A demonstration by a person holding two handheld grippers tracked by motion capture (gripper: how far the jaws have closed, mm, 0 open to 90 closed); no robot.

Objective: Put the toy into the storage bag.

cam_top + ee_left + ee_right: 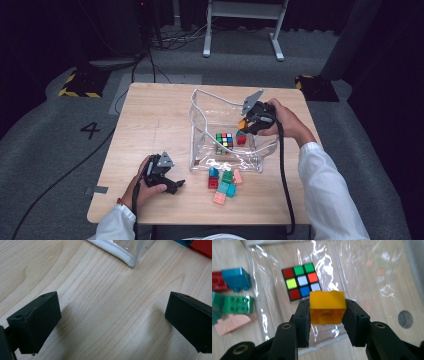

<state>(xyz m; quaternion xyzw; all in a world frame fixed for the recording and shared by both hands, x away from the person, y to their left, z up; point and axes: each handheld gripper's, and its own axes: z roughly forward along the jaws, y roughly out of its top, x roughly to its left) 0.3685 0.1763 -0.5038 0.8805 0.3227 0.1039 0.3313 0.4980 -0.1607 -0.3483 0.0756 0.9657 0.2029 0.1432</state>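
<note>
My right tool [327, 315] has its jaws clamped on a yellow-orange brick [327, 307], one pad against each side, hollow underside turned toward the camera; in the high view that right tool [243, 125] hangs over the clear plastic bag [200, 107], with the brick [242, 124] at its tip, toward 3 o'clock of the bag's open mouth; the bag lies on the wooden counter [150, 120], its white-edged rim standing up. Inside the bag I see a colour cube [224, 141] near the middle and a red brick [241, 138] just beside it at 3 o'clock; in the right gripper view the cube [301, 281] sits beyond the held brick, at about 11 o'clock from it.

Outside the bag, at 6 o'clock from it, a loose cluster of bricks [223, 184] lies on the counter: blue, red, green, teal and pink pieces, close together, some touching.

My left tool [172, 186] rests low at the counter's 7 o'clock corner, well apart from the bag; its jaws stand wide with bare wood between them; in the left gripper view the bag's white-seamed corner [131, 261] shows at 12 o'clock.
</note>
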